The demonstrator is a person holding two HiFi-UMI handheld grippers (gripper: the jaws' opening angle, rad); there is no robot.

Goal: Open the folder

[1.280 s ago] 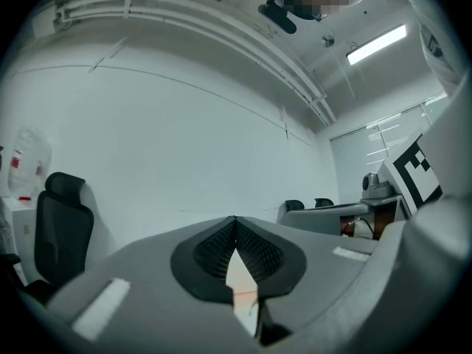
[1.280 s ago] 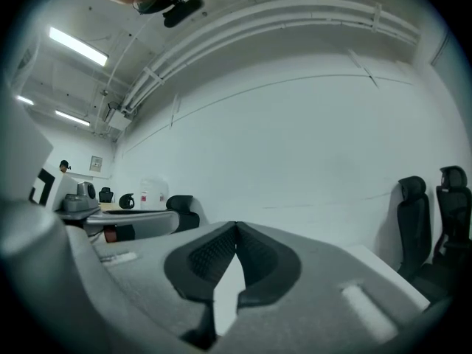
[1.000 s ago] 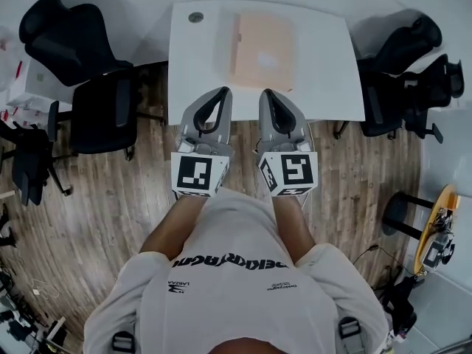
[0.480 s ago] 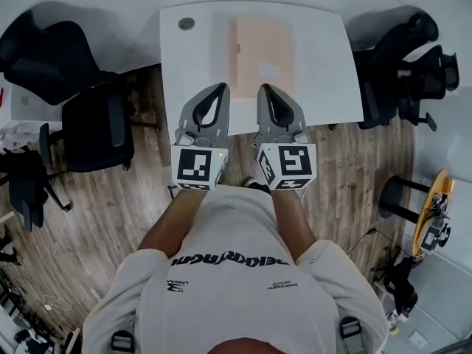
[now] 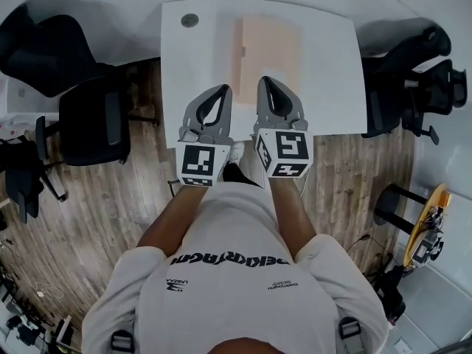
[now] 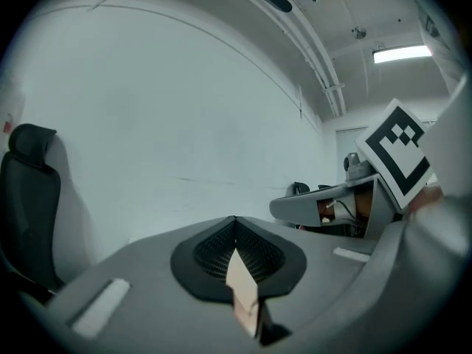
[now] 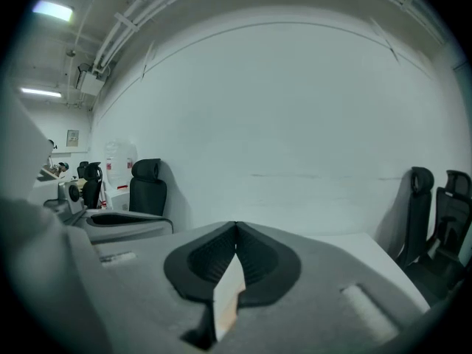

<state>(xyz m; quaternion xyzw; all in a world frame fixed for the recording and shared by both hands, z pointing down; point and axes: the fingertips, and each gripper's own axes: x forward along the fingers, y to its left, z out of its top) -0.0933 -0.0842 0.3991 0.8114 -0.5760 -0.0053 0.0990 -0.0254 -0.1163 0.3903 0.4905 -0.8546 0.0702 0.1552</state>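
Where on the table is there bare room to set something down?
Bare table lies right of the folder out to the edge, and in a strip left of it, on the grommet side. It is crowded at the near edge, where the left gripper and right gripper hang.

Looks steeply down from overhead; rides low on left gripper (image 5: pixel 223 89) and right gripper (image 5: pixel 265 80), facing the far wall (image 7: pixel 295 124) (chairs (image 5: pixel 88 116) shared).

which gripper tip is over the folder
The right gripper: its tip overlaps the near edge of the peach folder in the head view; the left gripper is over bare table.
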